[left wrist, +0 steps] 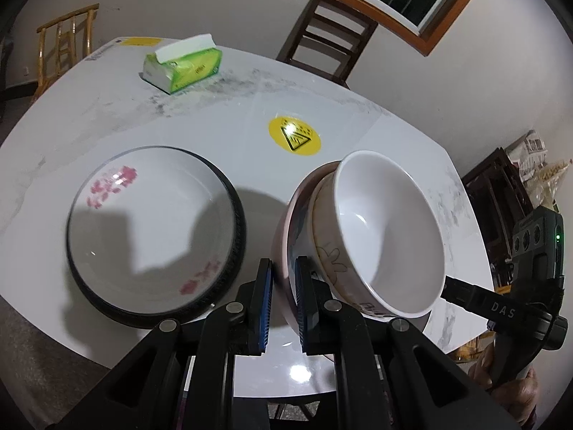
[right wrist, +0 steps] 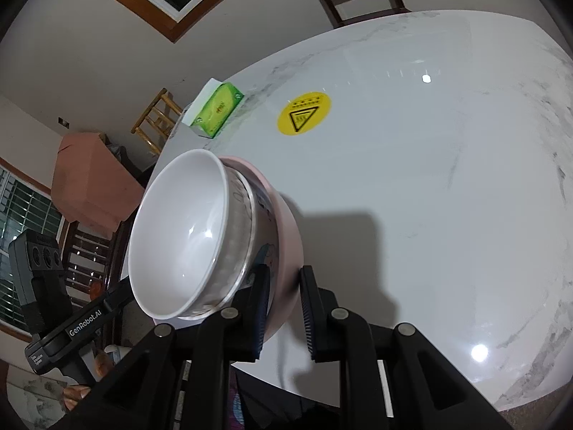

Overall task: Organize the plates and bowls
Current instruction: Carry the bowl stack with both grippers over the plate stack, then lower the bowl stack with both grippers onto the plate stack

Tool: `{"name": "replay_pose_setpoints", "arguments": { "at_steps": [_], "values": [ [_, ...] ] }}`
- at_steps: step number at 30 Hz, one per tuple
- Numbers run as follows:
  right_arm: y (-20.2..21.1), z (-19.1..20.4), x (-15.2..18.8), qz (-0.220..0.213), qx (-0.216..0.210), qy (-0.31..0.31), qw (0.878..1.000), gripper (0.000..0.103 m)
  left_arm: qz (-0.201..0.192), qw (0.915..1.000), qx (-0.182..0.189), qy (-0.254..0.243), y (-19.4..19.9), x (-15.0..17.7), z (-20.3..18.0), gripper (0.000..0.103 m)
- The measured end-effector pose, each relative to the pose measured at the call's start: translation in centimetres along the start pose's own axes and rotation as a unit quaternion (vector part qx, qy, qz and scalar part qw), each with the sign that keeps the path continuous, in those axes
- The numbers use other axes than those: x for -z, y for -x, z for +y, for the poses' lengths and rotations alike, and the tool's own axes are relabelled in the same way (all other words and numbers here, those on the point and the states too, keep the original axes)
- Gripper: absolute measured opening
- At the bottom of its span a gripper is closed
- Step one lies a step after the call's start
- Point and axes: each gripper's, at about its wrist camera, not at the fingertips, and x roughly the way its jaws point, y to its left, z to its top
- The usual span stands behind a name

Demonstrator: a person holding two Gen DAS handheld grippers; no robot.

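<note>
While both grippers carry the nested bowls together, the safe way to finish this step is, in my judgement, to keep the two grips level with each other, bring the stack down over its spot on the table (left wrist: 358, 114) slowly, and let the foot settle flat before either jaw loosens, since the stack is tilted now and the inner bowl could slide out. Toward the table's left edge rests a stack of plates (left wrist: 154, 229): a white plate with pink blossom prints on top, and a dark ribbed rim showing beneath it along the near and right sides. Beside it, nearer the front edge, the left gripper (left wrist: 283, 304) has its jaws narrowed onto the rim of the pink bowl (left wrist: 286, 236), one blue pad outside the wall and one inside. Nested in that pink bowl sits the white bowl (left wrist: 386, 233), glossy and plain inside, with a faint line-drawn flower on its outer wall; whether a third bowl lies between them I cannot tell. Both bowls lean strongly, mouths turned sideways, and appear lifted off the marble-patterned top, though contact at the base is hidden. From the opposite side the right gripper (right wrist: 284, 304) likewise clamps narrowly on the pink rim. Farther back lie a yellow warning sticker (left wrist: 294, 135) and a green tissue pack (left wrist: 182, 63) near the far edge.
</note>
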Motion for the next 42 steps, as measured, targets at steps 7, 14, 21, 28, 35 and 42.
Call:
{"name": "replay_pose_setpoints", "arguments": {
  "at_steps": [7, 14, 21, 28, 35, 42],
  "values": [
    [-0.8, 2.5, -1.1, 0.005, -0.011, 0.015, 1.000, 0.018, -0.018, 0.9997, -0.008, 0.013, 1.9, -1.0, 1.5, 0.010],
    [-2.1, 5.0, -2.1, 0.015, -0.018, 0.029, 0.999, 0.018, -0.029, 0.9991, -0.019, 0.026, 3.3, -1.9, 3.3, 0.010],
    [-3.7, 7.4, -2.9, 0.023, -0.026, 0.040, 0.999, 0.018, -0.040, 0.9979, -0.031, 0.041, 4.4, -2.5, 5.6, 0.010],
    [-5.5, 10.1, -3.9, 0.032, -0.032, 0.057, 0.997, 0.018, -0.053, 0.9961, -0.044, 0.055, 5.7, -3.2, 8.0, 0.009],
    [-7.6, 11.8, -4.1, 0.047, -0.035, 0.062, 0.996, 0.018, -0.053, 0.9945, -0.053, 0.073, 5.7, -3.4, 10.4, 0.009],
    [-8.9, 12.9, -4.0, 0.058, -0.033, 0.064, 0.996, 0.018, -0.050, 0.9936, -0.056, 0.085, 5.5, -3.4, 12.1, 0.009]
  ]
}}
